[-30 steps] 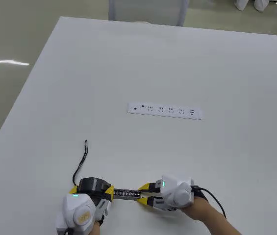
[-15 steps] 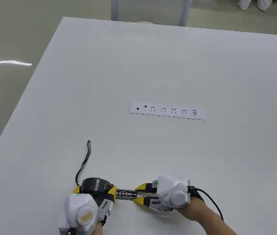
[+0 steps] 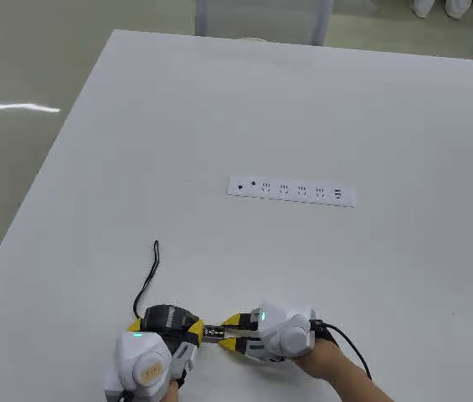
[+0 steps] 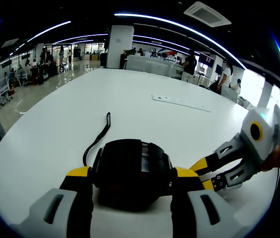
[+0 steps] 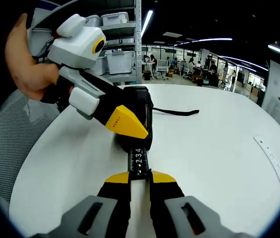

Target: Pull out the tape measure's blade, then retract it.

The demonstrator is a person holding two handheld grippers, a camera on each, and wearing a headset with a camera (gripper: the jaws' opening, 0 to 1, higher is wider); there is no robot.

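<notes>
Black tape measure (image 3: 167, 318) lies near the table's (image 3: 303, 109) 6 o'clock edge in head view. Left gripper view: the left gripper (image 4: 132, 174) clamps it from both sides. Right gripper view: the right gripper (image 5: 140, 176) pinches the short blade (image 5: 138, 157), with the tape measure at 12 o'clock.

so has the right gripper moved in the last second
Yes. Judged against the power strip, the right gripper has slid left toward the tape measure, leaving less blade showing between them.

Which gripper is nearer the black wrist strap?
Left. Left gripper clamps the black tape measure case the thin black strap trails from; right gripper pinches the numbered blade, beyond the case.
</notes>
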